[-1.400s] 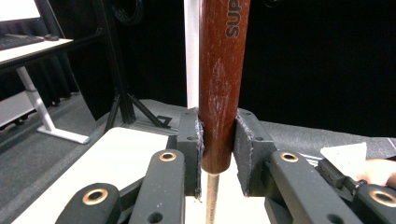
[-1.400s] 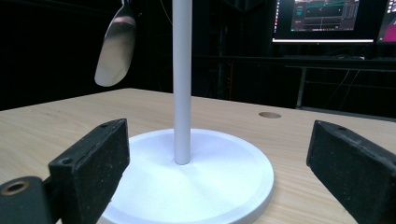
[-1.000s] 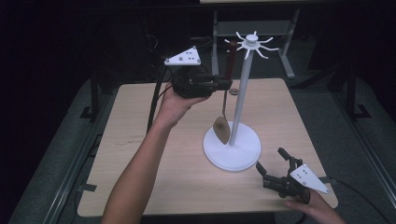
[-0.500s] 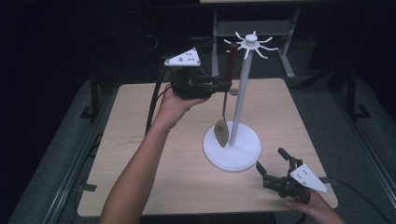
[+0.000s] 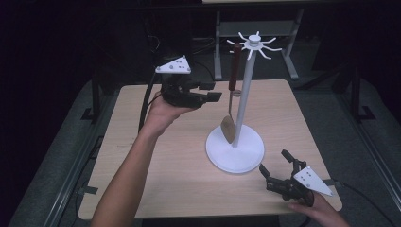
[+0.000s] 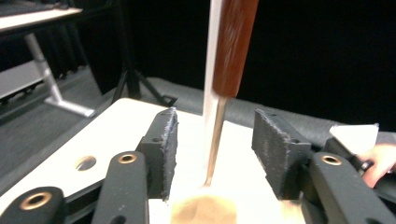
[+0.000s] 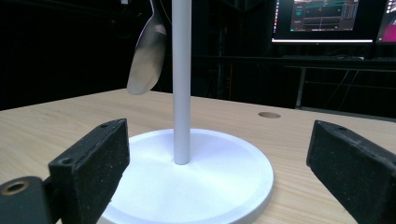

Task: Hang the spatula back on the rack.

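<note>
A white hook stand [image 5: 243,94] rises from a round base [image 5: 235,149] on the wooden table. A spoon with a reddish-brown handle [image 5: 233,66] hangs from one of its top hooks, its bowl [image 5: 228,128] just above the base. My left gripper [image 5: 213,91] is held in the air a little left of the handle, open and apart from it. In the left gripper view the handle [image 6: 233,46] and the pole [image 6: 212,70] stand beyond the spread jaws. My right gripper [image 5: 273,161] rests open near the front right of the table, facing the base [image 7: 196,182].
The table [image 5: 156,161] has a small round hole [image 7: 269,115] in its top behind the stand. A metal frame [image 5: 255,28] stands beyond the far edge. Dark floor surrounds the table, and monitors [image 7: 327,18] glow in the background.
My left gripper has drawn back to the left from the spoon handle, and the spoon now hangs free on the hook. The right gripper has stayed still.
</note>
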A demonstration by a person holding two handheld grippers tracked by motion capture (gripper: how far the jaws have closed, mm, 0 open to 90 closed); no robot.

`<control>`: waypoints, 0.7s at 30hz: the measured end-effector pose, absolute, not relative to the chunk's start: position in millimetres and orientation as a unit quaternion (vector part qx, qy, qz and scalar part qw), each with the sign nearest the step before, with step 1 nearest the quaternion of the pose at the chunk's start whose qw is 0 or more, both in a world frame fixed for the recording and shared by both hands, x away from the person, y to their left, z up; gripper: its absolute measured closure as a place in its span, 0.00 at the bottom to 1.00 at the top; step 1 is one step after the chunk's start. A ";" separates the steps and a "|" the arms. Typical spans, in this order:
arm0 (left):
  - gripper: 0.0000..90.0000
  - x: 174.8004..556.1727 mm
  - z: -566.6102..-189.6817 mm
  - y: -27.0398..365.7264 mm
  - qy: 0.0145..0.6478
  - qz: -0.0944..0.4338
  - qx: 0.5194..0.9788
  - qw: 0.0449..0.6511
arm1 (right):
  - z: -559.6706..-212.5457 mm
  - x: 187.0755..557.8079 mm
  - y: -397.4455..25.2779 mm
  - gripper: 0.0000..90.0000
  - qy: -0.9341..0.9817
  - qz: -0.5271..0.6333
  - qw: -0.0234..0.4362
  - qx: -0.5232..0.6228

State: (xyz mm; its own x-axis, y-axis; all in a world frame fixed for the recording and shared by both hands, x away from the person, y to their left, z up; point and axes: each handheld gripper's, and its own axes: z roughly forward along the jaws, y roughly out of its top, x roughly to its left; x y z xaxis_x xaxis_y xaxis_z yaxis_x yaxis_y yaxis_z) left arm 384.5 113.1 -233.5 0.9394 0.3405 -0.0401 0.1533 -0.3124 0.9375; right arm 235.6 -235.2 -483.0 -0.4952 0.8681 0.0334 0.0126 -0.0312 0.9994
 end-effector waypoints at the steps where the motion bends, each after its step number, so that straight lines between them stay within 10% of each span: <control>1: 0.54 383.8 -235.1 115.1 0.154 0.084 0.807 0.563 | -483.0 235.6 -235.2 0.06 0.604 0.619 0.346 0.365; 21: 0.39 367.4 -285.7 166.5 0.215 0.119 0.833 0.495 | -483.0 235.6 -235.3 0.06 0.604 0.619 0.346 0.365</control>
